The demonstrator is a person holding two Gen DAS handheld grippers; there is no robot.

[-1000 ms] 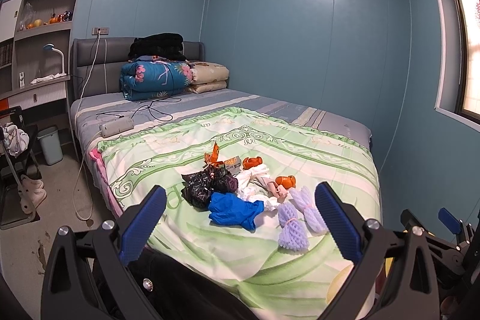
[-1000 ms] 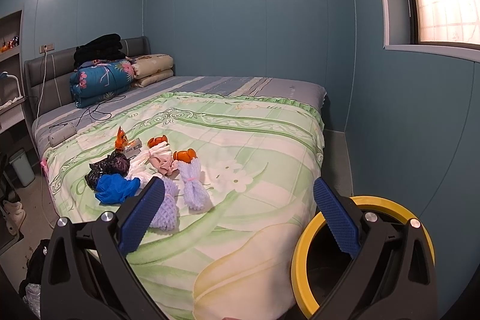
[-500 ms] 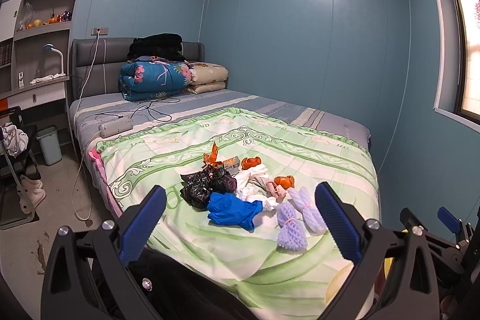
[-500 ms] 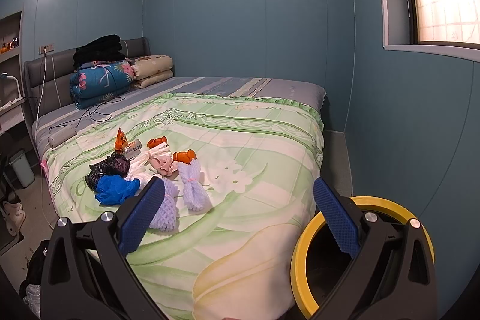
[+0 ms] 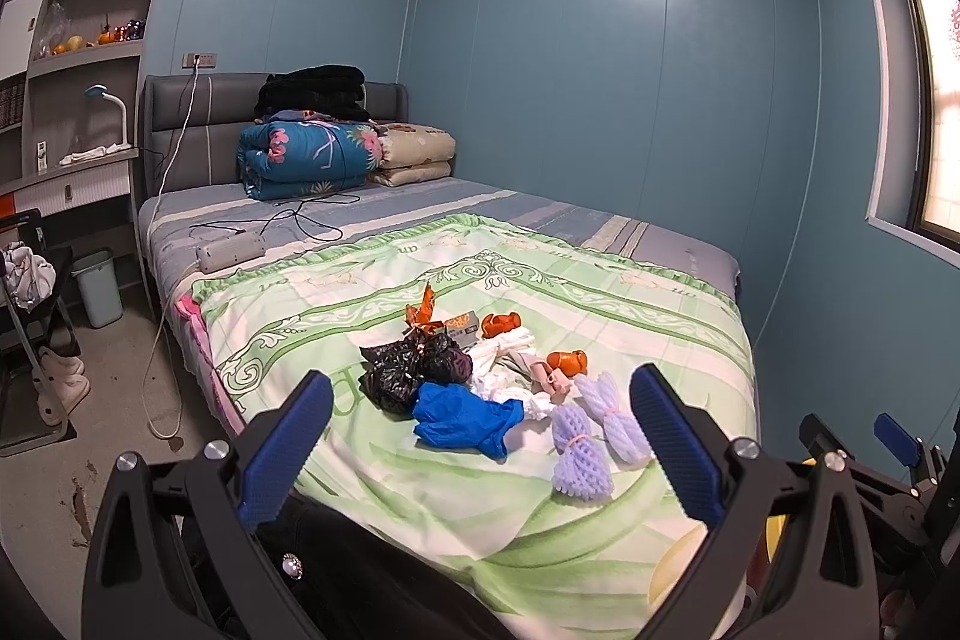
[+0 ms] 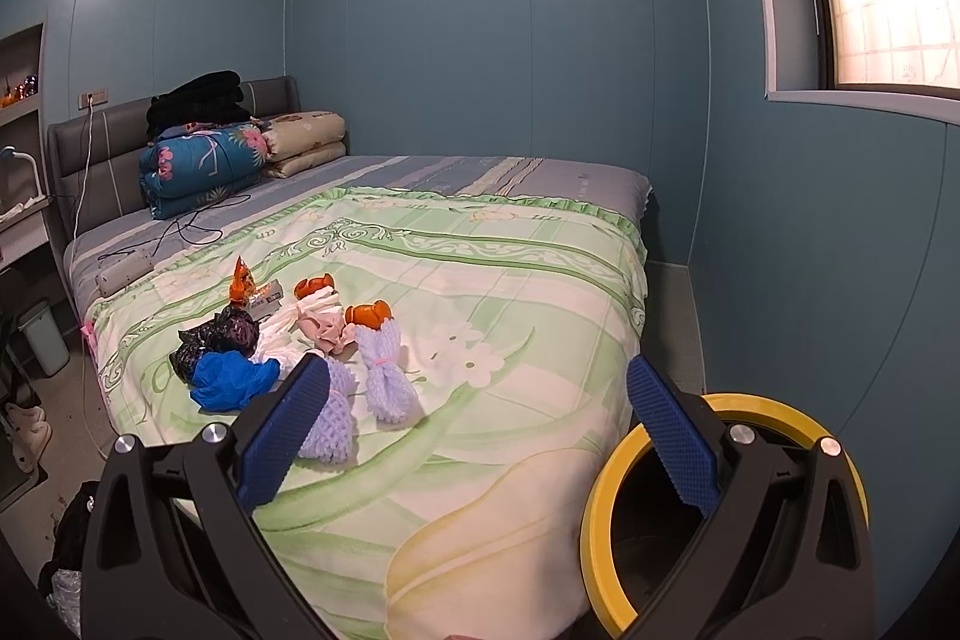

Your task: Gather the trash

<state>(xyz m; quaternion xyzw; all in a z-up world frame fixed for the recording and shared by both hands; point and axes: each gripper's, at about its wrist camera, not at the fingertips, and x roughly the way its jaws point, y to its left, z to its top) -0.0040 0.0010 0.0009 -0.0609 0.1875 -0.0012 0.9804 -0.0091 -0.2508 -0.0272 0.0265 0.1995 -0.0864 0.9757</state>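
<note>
A heap of trash lies on the green bedspread [image 5: 600,304]: a blue glove [image 5: 465,418] [image 6: 231,379], a black crumpled bag [image 5: 414,367] [image 6: 216,334], two purple foam nets [image 5: 582,448] [image 6: 387,367], orange peels [image 5: 567,363] [image 6: 367,314], white tissue [image 5: 501,349], an orange wrapper [image 5: 423,313]. My left gripper [image 5: 480,445] is open, held short of the heap with nothing between its fingers. My right gripper [image 6: 477,427] is open too, nearer the foot of the bed. A yellow-rimmed bin [image 6: 606,508] stands on the floor at the bed's right corner.
Folded quilts [image 5: 312,154] and pillows sit at the headboard. A power strip [image 5: 231,250] with cables lies on the grey sheet. A small pale bin [image 5: 99,283] and a chair stand on the left floor. The blue wall and window close off the right.
Both views have crept slightly; the trash heap sits a touch lower-left in the left wrist view. Both grippers stay open and nothing on the bed has moved.
</note>
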